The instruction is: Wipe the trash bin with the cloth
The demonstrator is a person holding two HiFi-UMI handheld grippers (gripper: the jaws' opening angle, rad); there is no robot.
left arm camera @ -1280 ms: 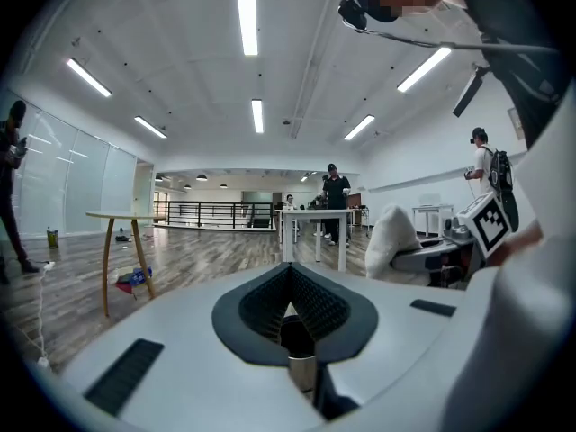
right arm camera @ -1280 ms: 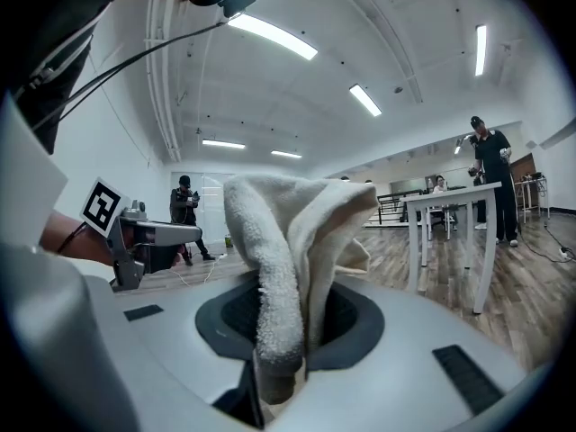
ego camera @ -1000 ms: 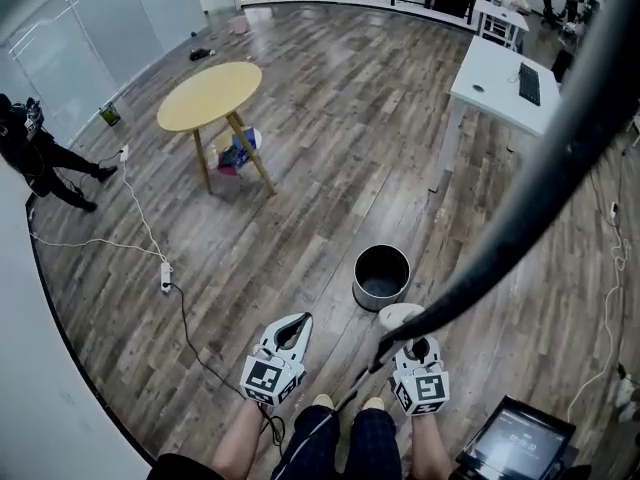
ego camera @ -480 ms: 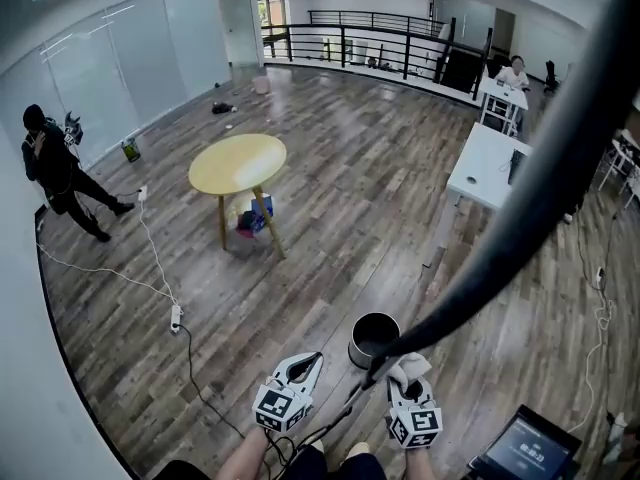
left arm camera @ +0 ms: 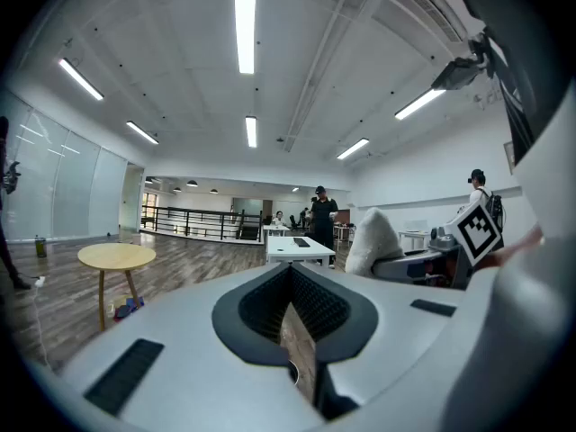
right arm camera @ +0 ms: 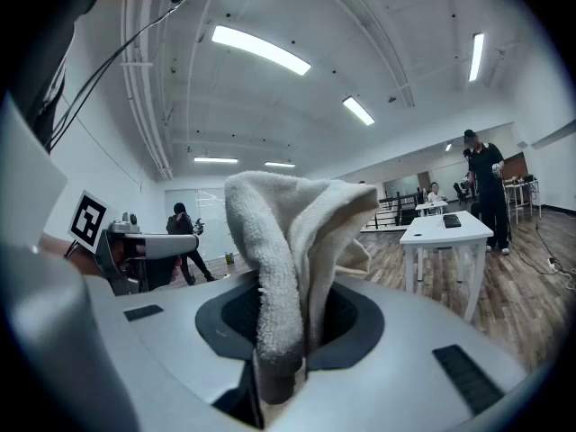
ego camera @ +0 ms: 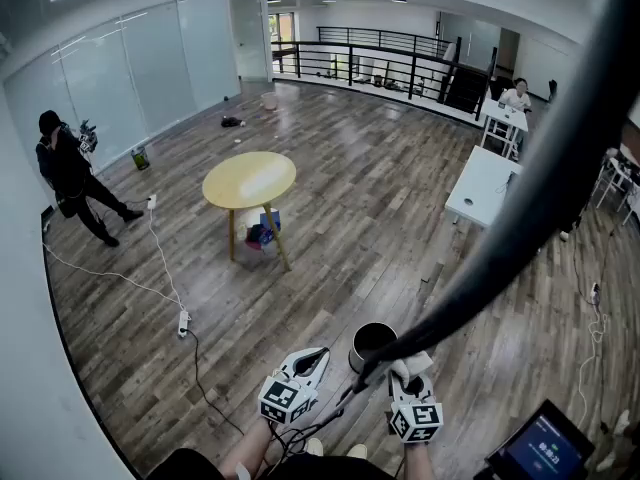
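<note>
The trash bin (ego camera: 373, 344), a round metal pail with a dark inside, stands on the wood floor just ahead of both grippers. My right gripper (ego camera: 411, 376) is to its right and close to its rim, shut on a white terry cloth (ego camera: 409, 367). In the right gripper view the cloth (right arm camera: 288, 232) sticks up folded from between the jaws of the right gripper (right arm camera: 283, 331). My left gripper (ego camera: 317, 354) is held left of the bin with its jaws together and nothing in them. The left gripper view shows the left gripper (left arm camera: 290, 282) pointed level into the room, the bin hidden.
A round yellow table (ego camera: 249, 179) stands farther out, with a white desk (ego camera: 485, 186) at the right. A power strip (ego camera: 183, 323) and its cable lie on the floor at the left. A person (ego camera: 70, 173) stands by the left wall. A thick dark cable (ego camera: 520, 218) crosses the head view.
The head view has tipped up, so the bin and both grippers sit lower and smaller in the frame. Both grippers keep their hold and stay close to the bin.
</note>
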